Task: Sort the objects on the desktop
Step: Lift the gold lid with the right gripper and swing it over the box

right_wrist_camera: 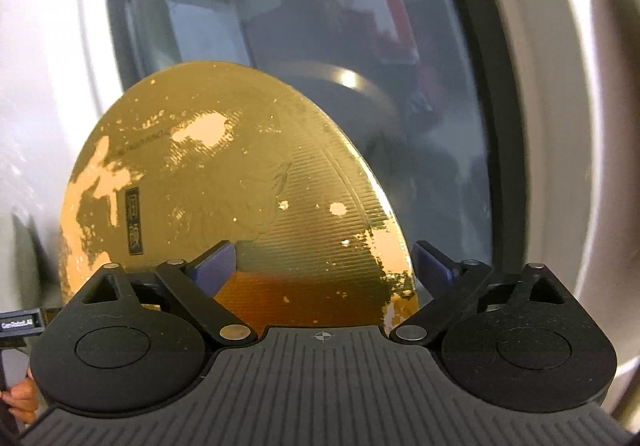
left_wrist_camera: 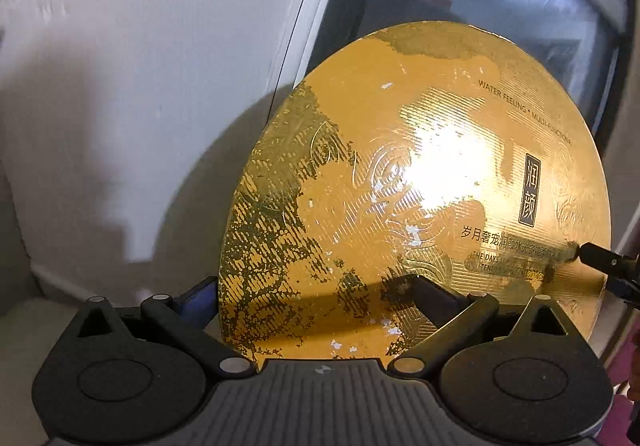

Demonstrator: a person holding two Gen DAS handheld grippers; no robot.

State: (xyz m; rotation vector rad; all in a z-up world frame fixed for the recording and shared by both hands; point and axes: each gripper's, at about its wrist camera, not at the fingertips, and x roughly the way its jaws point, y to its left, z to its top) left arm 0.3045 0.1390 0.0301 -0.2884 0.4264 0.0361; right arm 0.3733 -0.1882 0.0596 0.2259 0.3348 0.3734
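Right now both my grippers are on one thing: a round, flat, gold foil-faced lid or disc (left_wrist_camera: 408,205), embossed with fine ridges and printed with black lettering, its foil worn away in patches. It stands nearly upright and fills the centre and lower right of the left wrist view, and the centre-left of the right wrist view (right_wrist_camera: 224,197).

My left gripper (left_wrist_camera: 316,294) straddles the disc's lower left edge, one blue-padded finger (left_wrist_camera: 196,296) behind the rim at lower left, the other dark finger across the gold face at lower centre. The fingers look closed on the edge. My right gripper (right_wrist_camera: 324,264) has its fingers spread, one blue pad (right_wrist_camera: 216,264) lying over the face at lower centre, the other (right_wrist_camera: 430,264) just past the right rim; whether either pad presses the disc I cannot tell.

Behind the disc is a dark glass pane in a black frame (left_wrist_camera: 480,5) at upper right, with a pale wall (left_wrist_camera: 140,65) at upper left.

I judge the disc light and stiff but thin, so it could flex or pivot in a one-edge grip. The foil looks slick and already flakes, so I would pinch the rim, not the face, opposite edges with both grippers.
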